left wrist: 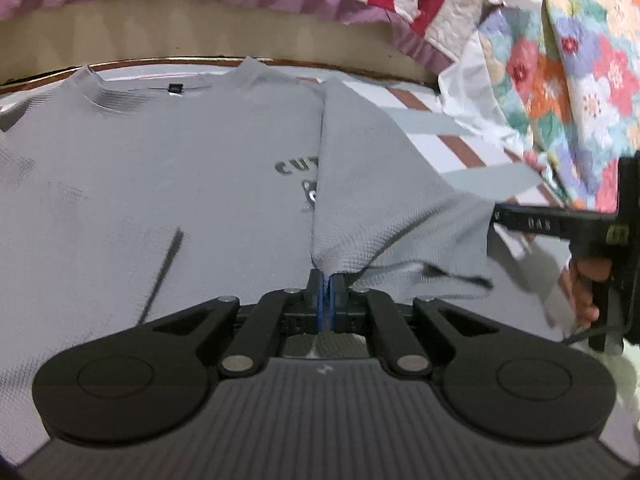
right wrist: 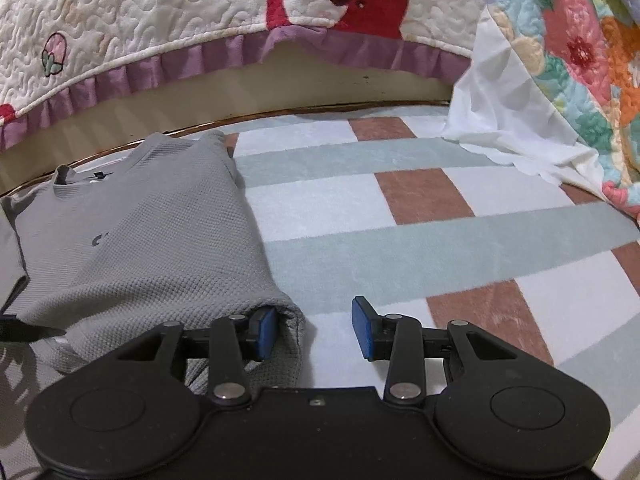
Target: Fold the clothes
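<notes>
- Across the checked blanket (right wrist: 400,216), beside the quilt-draped bed edge (right wrist: 168,12), the grey T-shirt (left wrist: 160,184) lies flat with one side already turned inward.
- Clenched on a pinch of that folded flap's lower edge, the left gripper (left wrist: 328,296) has its jaws fully closed on cloth.
- The right gripper (right wrist: 314,330) has its jaws released, one pad tucked against the shirt's corner and nothing pressed between them.
- Likely risk: with only one corner held, pulling would drag the flap askew and wrinkle the fold.
- The thin pinch could also slip free.
</notes>
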The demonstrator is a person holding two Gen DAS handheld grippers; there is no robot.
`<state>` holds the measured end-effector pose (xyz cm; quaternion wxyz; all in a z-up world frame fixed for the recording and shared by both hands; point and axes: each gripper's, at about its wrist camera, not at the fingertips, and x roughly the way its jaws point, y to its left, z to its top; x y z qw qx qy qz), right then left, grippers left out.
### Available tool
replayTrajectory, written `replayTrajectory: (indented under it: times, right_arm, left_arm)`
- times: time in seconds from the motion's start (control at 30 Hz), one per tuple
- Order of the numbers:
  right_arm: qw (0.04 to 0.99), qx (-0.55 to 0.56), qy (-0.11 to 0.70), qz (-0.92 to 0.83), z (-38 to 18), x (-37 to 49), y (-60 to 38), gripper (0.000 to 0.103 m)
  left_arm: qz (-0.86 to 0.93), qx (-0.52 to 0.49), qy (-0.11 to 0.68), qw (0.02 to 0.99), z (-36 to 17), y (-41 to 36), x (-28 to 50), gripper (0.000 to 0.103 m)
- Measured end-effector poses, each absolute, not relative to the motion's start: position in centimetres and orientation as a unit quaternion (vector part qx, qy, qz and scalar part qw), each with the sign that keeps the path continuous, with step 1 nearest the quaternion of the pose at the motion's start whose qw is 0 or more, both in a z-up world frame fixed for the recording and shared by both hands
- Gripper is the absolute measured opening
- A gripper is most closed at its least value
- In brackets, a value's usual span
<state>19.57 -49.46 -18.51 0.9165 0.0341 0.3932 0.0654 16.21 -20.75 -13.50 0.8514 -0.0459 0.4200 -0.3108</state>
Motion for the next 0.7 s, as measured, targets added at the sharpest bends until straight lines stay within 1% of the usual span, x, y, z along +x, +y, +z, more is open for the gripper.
replayTrajectory:
  times: [0.13,0.17,0.27,0.3,0.4,0.47,0.5,0.57,0.6,0.63,0.67,0.7]
  right_arm:
    - [0.916,0.076,0.391,0.044,-16.5,18.2,-50.1,0.05]
    - [0.916,0.078,0.391,0.042,-15.9,17.7,-49.9,0.053]
    - [0.912,0.081,0.401,0.038,-14.6,16.7,-49.3,0.055]
    - [0.907,0.099,0.407,0.034,-14.4,16.4,-49.3,0.055]
    - [0.888,0.187,0.415,0.06,-14.7,15.6,-49.6,0.055]
    - [0.861,0.244,0.437,0.086,-15.8,15.5,-49.1,0.055]
    - [0.852,0.252,0.449,0.092,-16.5,15.6,-48.5,0.055]
    - [0.851,0.226,0.464,0.096,-17.6,15.8,-46.9,0.054]
    - [0.857,0.206,0.46,0.108,-17.6,15.6,-46.4,0.025]
    - [0.863,0.186,0.455,0.12,-17.6,15.5,-45.9,0.009]
    - [0.867,0.165,0.45,0.133,-17.6,15.3,-45.4,0.009]
    - [0.87,0.158,0.446,0.14,-17.4,15.1,-45.2,0.009]
  left_arm:
    - [-0.311,-0.035,0.422,0.851,-13.5,-20.8,16.2,0.004]
    - [-0.308,-0.031,0.424,0.851,-13.6,-20.9,16.1,0.007]
    - [-0.304,-0.025,0.433,0.849,-13.6,-20.8,15.7,0.014]
    - [-0.304,-0.023,0.434,0.848,-13.6,-20.8,15.6,0.015]
    - [-0.304,-0.029,0.435,0.847,-13.6,-20.6,15.3,0.017]
    - [-0.303,-0.032,0.435,0.847,-13.6,-20.4,15.3,0.018]
    - [-0.303,-0.034,0.435,0.847,-13.6,-20.3,15.3,0.018]
    - [-0.304,-0.036,0.435,0.847,-13.6,-20.0,15.3,0.018]
    - [-0.305,-0.039,0.435,0.847,-13.6,-19.8,15.3,0.022]
    - [-0.305,-0.042,0.434,0.846,-13.6,-19.6,15.3,0.024]
    - [-0.305,-0.046,0.434,0.846,-13.6,-19.4,15.3,0.028]
    - [-0.306,-0.049,0.434,0.846,-13.5,-19.2,15.3,0.029]
